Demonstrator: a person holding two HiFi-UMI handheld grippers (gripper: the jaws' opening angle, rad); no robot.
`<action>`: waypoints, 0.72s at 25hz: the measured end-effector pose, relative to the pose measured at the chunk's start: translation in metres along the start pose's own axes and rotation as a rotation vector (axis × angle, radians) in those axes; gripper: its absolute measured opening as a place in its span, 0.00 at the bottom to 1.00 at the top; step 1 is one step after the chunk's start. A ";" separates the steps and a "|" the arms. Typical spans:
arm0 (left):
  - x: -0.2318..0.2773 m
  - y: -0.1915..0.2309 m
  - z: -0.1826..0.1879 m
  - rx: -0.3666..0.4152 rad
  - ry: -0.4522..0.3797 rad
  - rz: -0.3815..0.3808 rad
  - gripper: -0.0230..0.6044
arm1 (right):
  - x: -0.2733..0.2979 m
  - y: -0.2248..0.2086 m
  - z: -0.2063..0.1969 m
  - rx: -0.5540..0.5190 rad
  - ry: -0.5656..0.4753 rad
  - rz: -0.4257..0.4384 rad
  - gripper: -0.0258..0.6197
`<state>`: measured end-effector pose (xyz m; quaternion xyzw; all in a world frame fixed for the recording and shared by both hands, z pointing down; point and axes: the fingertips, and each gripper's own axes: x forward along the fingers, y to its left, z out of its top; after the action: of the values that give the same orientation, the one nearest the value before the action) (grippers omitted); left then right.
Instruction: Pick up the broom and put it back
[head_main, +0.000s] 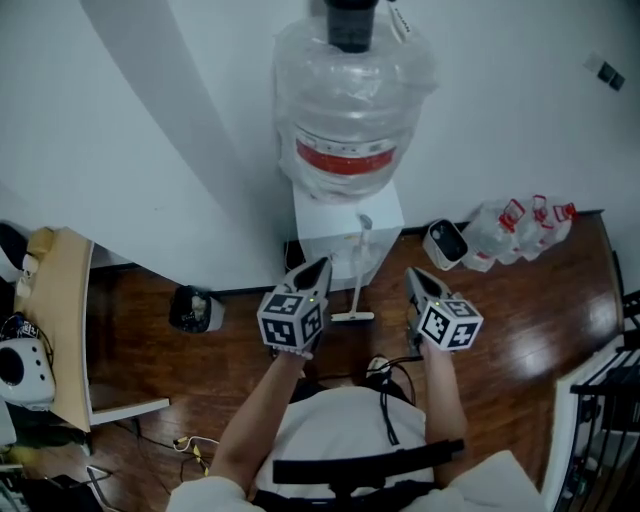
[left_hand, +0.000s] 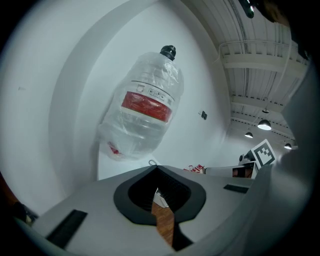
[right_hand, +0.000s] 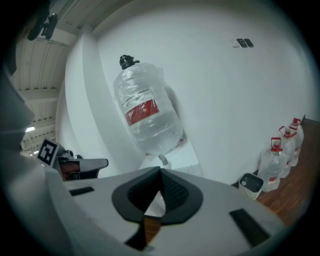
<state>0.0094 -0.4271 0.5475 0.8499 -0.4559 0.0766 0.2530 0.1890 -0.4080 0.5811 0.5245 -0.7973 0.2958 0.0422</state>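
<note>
Looking down on the broom (head_main: 358, 268), leaning nearly upright against the front of the water dispenser (head_main: 345, 222) and resting head-down on the floor (head_main: 250, 345), close to its far edge along the white wall. Holding the left gripper (head_main: 318, 263) to one side of the handle and the right gripper (head_main: 414, 272) to the other as seen from the head view, both raised off the floor, short of the broom and touching nothing. Keeping both pairs of jaws pressed together and empty, seeing only a sliver of floor and dispenser past the tips in each gripper view. Possibly catching the top of the handle as a small grey loop just beyond the jaw tips in both gripper views, though not telling for sure through the wide lens.

Judging the put-back as probably done, and treating the step in hand as getting clear without upsetting it. Aiming to do that well by:
- drawing each gripper straight back toward the body, not sweeping sideways across the handle
- keeping both grippers high, well away from the broom head at the foot of the dispenser
- avoiding any brush against the large bottle (head_main: 345, 110) overhead
- checking the lean before turning away, guarding against a slow outward creep of the head on smooth boards
</note>
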 end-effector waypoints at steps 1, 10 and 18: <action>0.002 -0.005 0.000 0.002 0.000 0.001 0.02 | -0.003 -0.002 0.003 -0.010 -0.001 0.003 0.05; 0.006 -0.061 -0.010 0.019 -0.002 0.066 0.02 | -0.026 -0.021 0.005 -0.045 0.041 0.115 0.05; -0.024 -0.084 -0.043 -0.014 -0.010 0.174 0.02 | -0.041 -0.002 -0.021 -0.126 0.131 0.229 0.05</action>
<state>0.0686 -0.3500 0.5457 0.8055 -0.5300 0.0912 0.2489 0.2039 -0.3640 0.5837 0.4061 -0.8644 0.2816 0.0929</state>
